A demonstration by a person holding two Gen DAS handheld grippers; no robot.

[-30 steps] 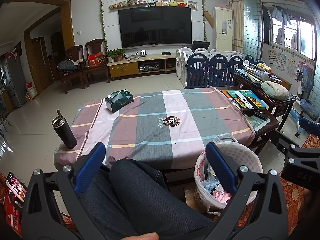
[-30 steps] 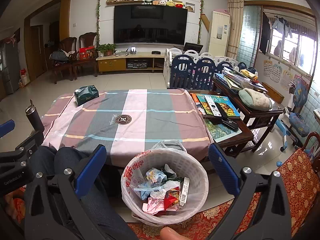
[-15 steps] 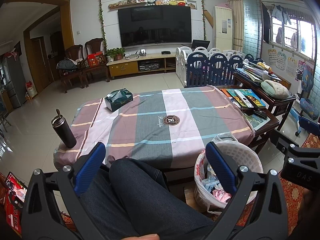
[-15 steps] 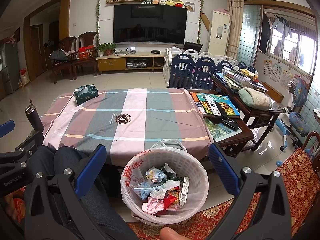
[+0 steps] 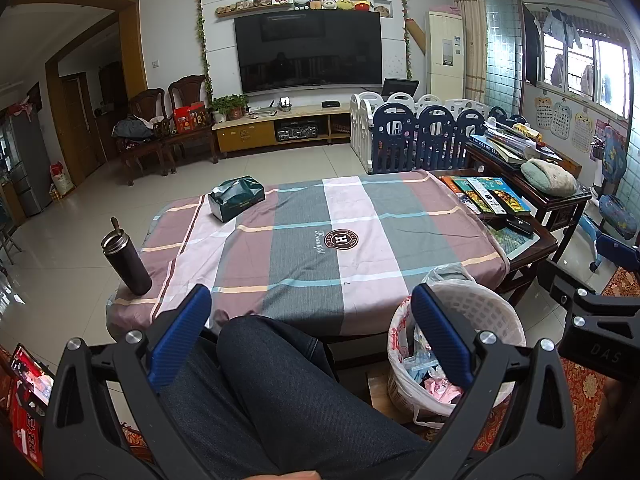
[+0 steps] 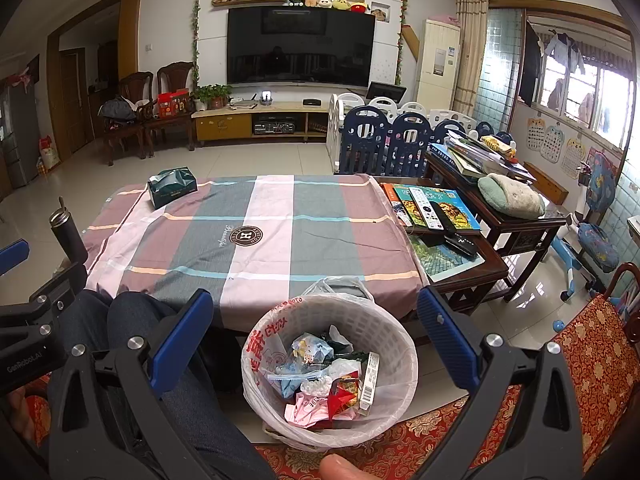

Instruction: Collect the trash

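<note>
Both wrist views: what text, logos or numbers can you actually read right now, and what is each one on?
"Beautiful" and a round "H" emblem: tablecloth.
"GenRobot.AI": left gripper body, seen from the right wrist view.
"DAS": right gripper body, seen from the left wrist view; rest cut off.
Red characters: bin liner, not legible.
Book covers, wall charts, air conditioner label: too small.

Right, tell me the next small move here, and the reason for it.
Probably none beyond keeping both grippers parked: the left gripper and right gripper are open and empty, the wrappers already lie in the wastebasket, and the tablecloth carries only a tissue box and a flask.
</note>
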